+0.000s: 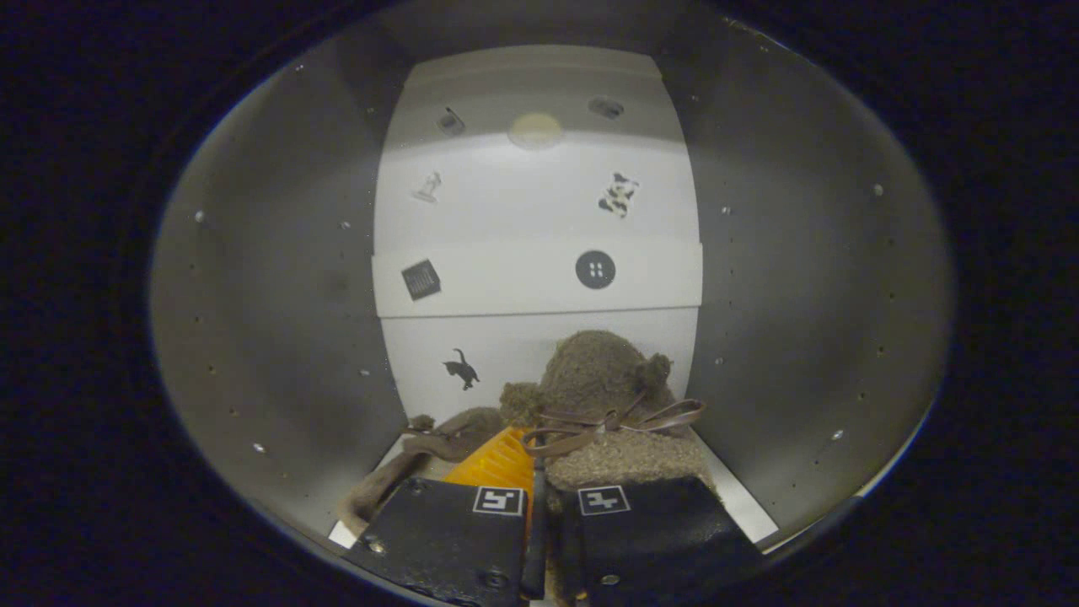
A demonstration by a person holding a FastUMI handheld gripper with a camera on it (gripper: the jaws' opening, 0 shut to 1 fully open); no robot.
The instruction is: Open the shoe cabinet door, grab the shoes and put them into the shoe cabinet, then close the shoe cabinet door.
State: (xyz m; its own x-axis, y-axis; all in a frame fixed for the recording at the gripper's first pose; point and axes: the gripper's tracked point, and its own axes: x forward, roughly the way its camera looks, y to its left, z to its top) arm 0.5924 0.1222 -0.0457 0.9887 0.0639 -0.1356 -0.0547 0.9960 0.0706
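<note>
1. We're deep inside the shoe cabinet, and the gripper has its fingers drawn close together, pinching the collar of a brown fuzzy shoe, whose toe points at the back wall.
2. A second shoe lies just left, beside the yellow pad.
3. Best play, I'd say: lower until the sole rests flat, then release and draw straight back.
4. Hard to tell whether both fingers truly press; the floor under the shoes is hidden.
</note>
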